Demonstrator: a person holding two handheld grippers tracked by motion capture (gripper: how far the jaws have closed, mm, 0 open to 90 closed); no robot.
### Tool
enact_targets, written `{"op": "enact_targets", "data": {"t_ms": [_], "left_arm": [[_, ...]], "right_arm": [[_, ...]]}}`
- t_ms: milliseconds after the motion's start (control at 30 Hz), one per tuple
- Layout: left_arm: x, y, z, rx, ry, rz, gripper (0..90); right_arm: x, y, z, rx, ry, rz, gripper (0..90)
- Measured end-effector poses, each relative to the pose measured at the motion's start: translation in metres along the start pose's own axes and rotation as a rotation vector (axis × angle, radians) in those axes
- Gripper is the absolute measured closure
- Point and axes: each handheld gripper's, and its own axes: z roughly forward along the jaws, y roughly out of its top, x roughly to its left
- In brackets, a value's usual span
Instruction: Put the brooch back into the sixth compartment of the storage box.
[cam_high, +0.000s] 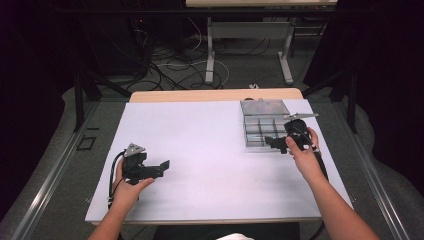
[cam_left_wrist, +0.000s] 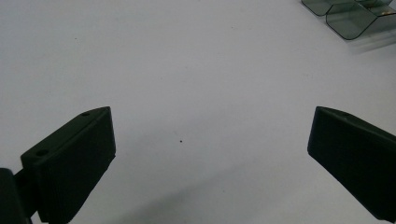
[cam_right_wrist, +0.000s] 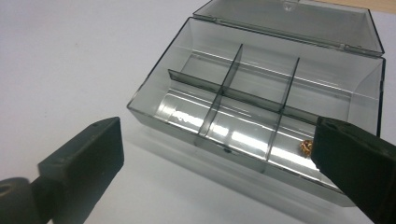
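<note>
right gripper (cam_right_wrist: 215, 154) fingers gaping wide beside clear box (cam_right_wrist: 261, 93) | left gripper (cam_left_wrist: 210, 154) gaping, far off | may be bumping box, spilling gold bit (cam_right_wrist: 306, 147)

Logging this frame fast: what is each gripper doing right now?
Left gripper: open, holding nothing, above the bare table.
Right gripper: open, holding nothing, at the open compartment box.

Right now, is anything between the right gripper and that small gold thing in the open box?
Only the box's near wall. The gold piece lies in a near-row compartment, lid open, beside the right gripper's open jaws.
</note>
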Motion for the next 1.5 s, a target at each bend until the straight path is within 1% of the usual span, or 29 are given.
{"op": "enact_targets", "data": {"t_ms": [67,133,233,267,333,433,500,600,633,700,733,800,867,933,1133,1233,1267,1433,1467,1500], "left_arm": [[0.0,0.0,0.0,0.0,0.0,0.0,1.3],[0.0,0.0,0.0,0.0,-0.001,0.0,1.3],[0.0,0.0,0.0,0.01,-0.01,0.001,1.3],[0.0,0.001,0.0,0.01,-0.01,0.001,1.3],[0.0,0.0,0.0,0.01,-0.01,0.0,1.3],[0.0,0.0,0.0,0.011,-0.01,0.001,1.3],[0.0,0.0,0.0,0.011,-0.011,0.0,1.3],[0.0,0.001,0.0,0.011,-0.01,0.002,1.3],[0.0,0.001,0.0,0.011,-0.01,0.002,1.3],[0.0,0.001,-0.001,0.016,-0.011,0.003,1.3],[-0.001,0.0,0.0,-0.002,0.001,-0.001,1.3],[0.0,0.0,0.0,0.0,0.0,-0.001,1.3],[0.0,0.001,-0.001,0.017,-0.012,0.004,1.3],[0.0,0.0,0.0,0.011,-0.009,0.003,1.3],[0.0,0.0,0.0,0.011,-0.008,0.001,1.3],[-0.001,0.0,0.0,0.011,-0.007,0.001,1.3],[-0.001,0.001,0.0,0.01,-0.006,0.0,1.3],[-0.001,0.001,-0.002,0.017,-0.006,0.002,1.3],[-0.001,0.001,-0.002,0.013,-0.006,0.002,1.3],[-0.002,0.0,-0.001,-0.004,0.004,-0.001,1.3]], "right_arm": [[0.004,-0.003,-0.005,-0.014,0.019,-0.007,1.1],[0.006,-0.005,-0.006,-0.023,0.022,-0.023,0.9],[0.01,-0.008,-0.009,-0.026,0.032,-0.025,0.9],[0.011,-0.009,-0.01,-0.033,0.038,-0.034,0.9],[0.012,-0.01,-0.011,-0.031,0.038,-0.036,0.9],[0.015,-0.016,-0.013,-0.035,0.041,-0.056,0.9],[0.018,-0.022,-0.014,-0.037,0.053,-0.061,0.9],[0.019,-0.026,-0.015,-0.038,0.055,-0.061,0.9],[0.02,-0.031,-0.017,-0.034,0.057,-0.058,0.9],[0.02,-0.034,-0.017,-0.031,0.063,-0.06,0.9],[0.02,-0.036,-0.018,-0.034,0.064,-0.056,0.9],[0.02,-0.044,-0.019,-0.033,0.061,-0.047,0.9],[0.019,-0.046,-0.019,-0.033,0.057,-0.047,1.0],[0.019,-0.05,-0.02,-0.034,0.06,-0.035,1.1],[0.019,-0.063,-0.018,-0.028,0.064,-0.022,1.3],[0.017,-0.067,-0.018,-0.033,0.064,-0.014,1.4],[0.018,-0.067,-0.018,-0.032,0.065,-0.001,1.4],[0.017,-0.07,-0.02,-0.042,0.056,0.011,1.5],[0.017,-0.07,-0.021,-0.049,0.051,0.004,1.5],[0.017,-0.07,-0.021,-0.047,0.05,0.004,1.5]]}}
